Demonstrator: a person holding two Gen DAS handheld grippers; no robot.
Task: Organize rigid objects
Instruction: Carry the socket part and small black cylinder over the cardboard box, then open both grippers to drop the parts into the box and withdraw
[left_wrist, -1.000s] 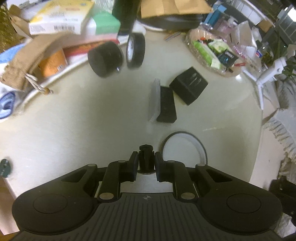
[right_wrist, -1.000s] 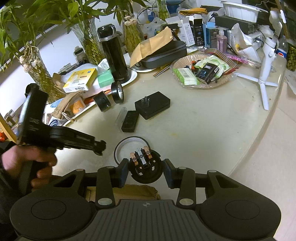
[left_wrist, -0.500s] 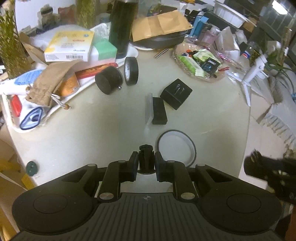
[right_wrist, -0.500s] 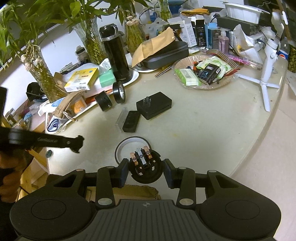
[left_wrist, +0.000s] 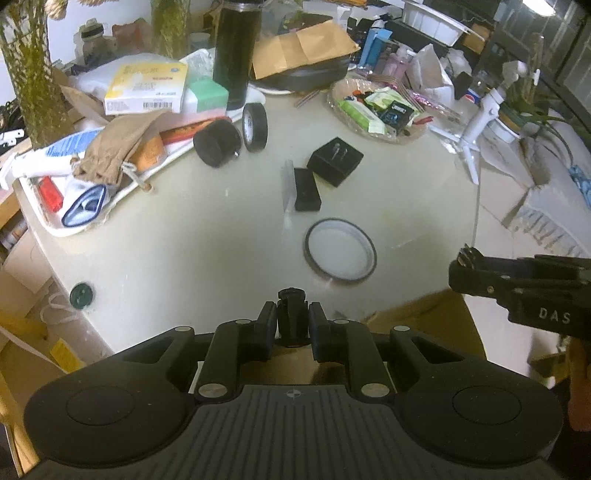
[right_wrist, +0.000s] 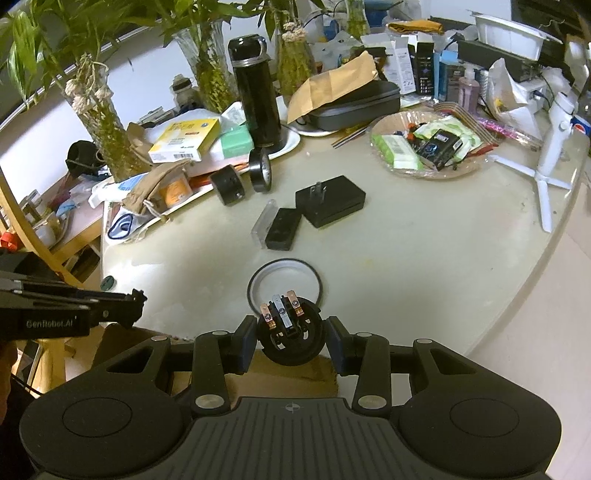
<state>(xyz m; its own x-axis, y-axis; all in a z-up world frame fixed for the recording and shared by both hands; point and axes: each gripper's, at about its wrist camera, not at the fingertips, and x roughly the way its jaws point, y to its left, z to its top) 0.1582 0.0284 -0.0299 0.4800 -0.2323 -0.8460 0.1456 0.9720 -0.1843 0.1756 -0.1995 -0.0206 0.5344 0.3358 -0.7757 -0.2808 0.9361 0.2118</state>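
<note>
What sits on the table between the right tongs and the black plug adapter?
Only the flat round lid lies between the right tongs, shut on a round black socket part, and the plug adapter; the small black box sits just beside that line.

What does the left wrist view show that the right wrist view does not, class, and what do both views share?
Only the left wrist view shows the small black knob-like part gripped in the left tool. Only the right wrist view shows the round black part with copper contacts held in the right tool, and the leafy plants in vases. Both show the ring-edged lid, the black plug adapter, the tape roll and the black flask on the table.
</note>
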